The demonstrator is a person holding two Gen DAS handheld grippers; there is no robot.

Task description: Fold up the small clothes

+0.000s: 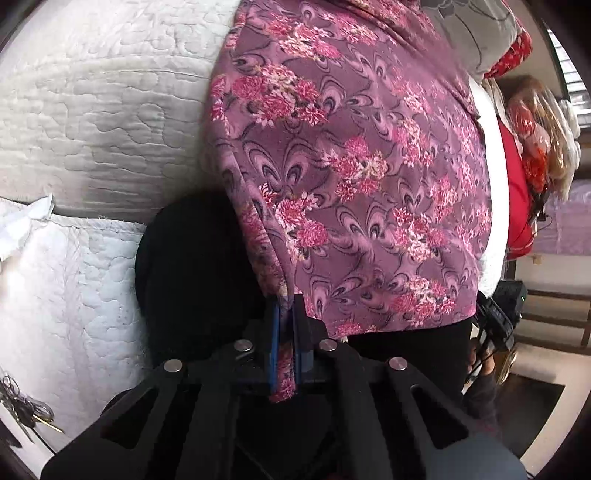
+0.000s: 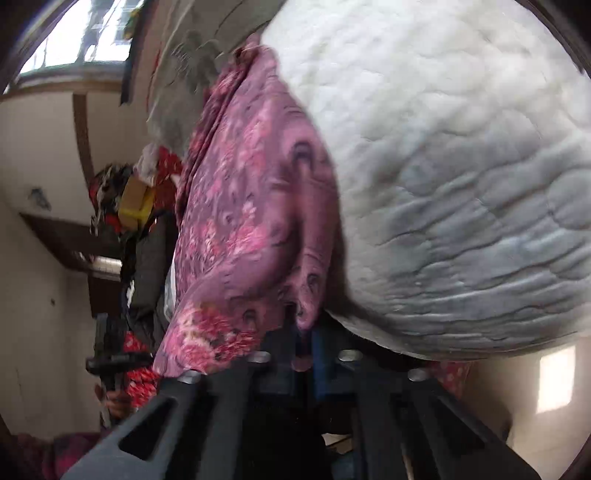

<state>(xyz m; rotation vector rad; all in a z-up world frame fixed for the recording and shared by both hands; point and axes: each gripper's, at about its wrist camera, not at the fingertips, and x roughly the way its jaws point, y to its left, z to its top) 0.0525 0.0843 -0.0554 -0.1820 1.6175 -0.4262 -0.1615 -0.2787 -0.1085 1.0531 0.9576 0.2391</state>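
A purple cloth with pink flowers (image 1: 351, 166) hangs stretched over the white quilted bed (image 1: 92, 122). My left gripper (image 1: 287, 314) is shut on the cloth's lower left corner; a strip of the fabric runs down between its blue pads. In the right wrist view the same cloth (image 2: 251, 229) hangs bunched beside the white quilt (image 2: 461, 166). My right gripper (image 2: 306, 332) is shut on another corner of it, with the fabric pinched between the pads. The other gripper (image 2: 114, 362) shows at the lower left of that view.
A white quilted pillow (image 1: 66, 288) lies at the left, with a bunch of keys (image 1: 26, 413) on it. A black round thing (image 1: 192, 277) sits behind my left gripper. Red clothes (image 1: 517, 206) and a grey printed fabric (image 1: 469, 33) are at the right.
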